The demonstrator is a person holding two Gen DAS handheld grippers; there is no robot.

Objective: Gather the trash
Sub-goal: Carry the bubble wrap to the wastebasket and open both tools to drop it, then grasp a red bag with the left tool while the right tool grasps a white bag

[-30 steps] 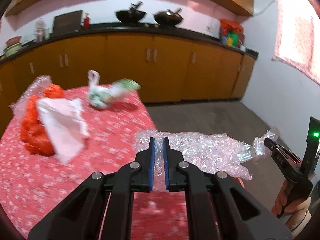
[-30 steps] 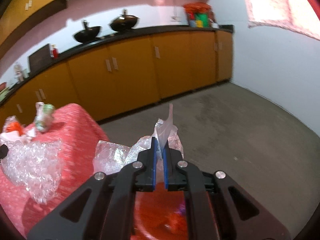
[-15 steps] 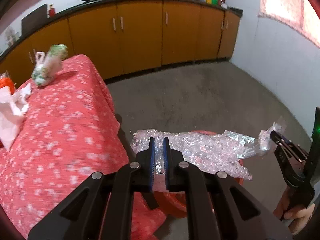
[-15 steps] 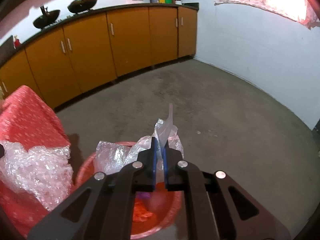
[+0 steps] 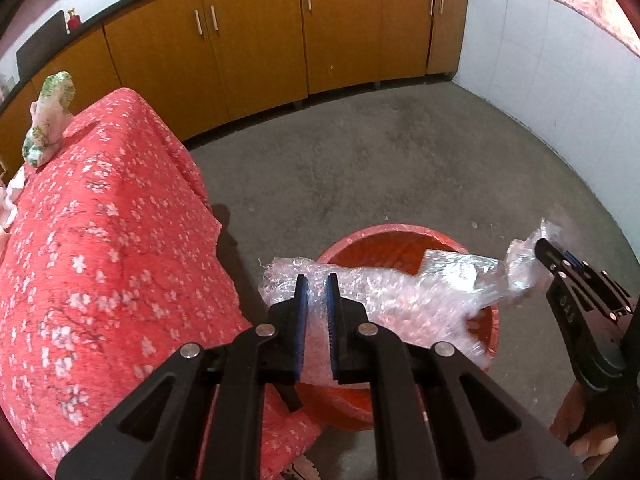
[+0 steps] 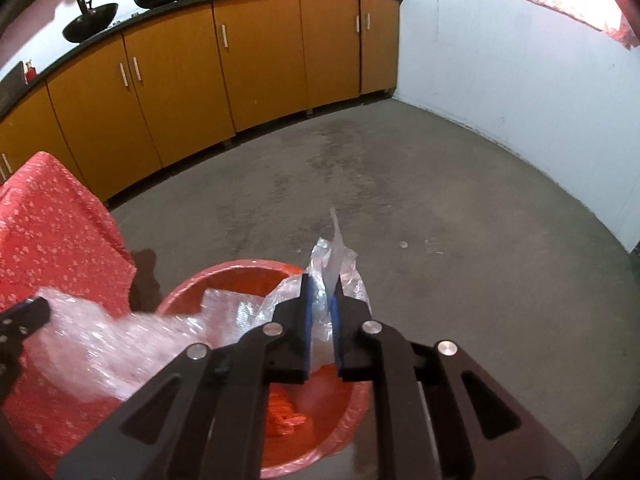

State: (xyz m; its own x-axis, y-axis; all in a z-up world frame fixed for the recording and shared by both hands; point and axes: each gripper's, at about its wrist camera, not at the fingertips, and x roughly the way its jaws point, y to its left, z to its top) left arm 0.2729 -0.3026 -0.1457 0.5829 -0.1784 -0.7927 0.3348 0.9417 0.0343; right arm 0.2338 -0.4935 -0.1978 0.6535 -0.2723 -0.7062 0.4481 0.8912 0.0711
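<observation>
A long sheet of clear bubble wrap hangs stretched between my two grippers, over a red plastic tub on the floor. My left gripper is shut on the sheet's left end. My right gripper is shut on its other end; a crumpled tuft sticks up between the fingers. In the right wrist view the bubble wrap sags over the tub's rim. Orange trash lies in the tub.
A table with a red flowered cloth stands left of the tub. A green-and-white plastic bag lies at its far end. Orange cabinets line the back wall. A white wall is on the right. The floor is grey concrete.
Both grippers have carried the bubble wrap from over the table rightwards and downwards to above the red tub. The table has slid to the left of both views.
</observation>
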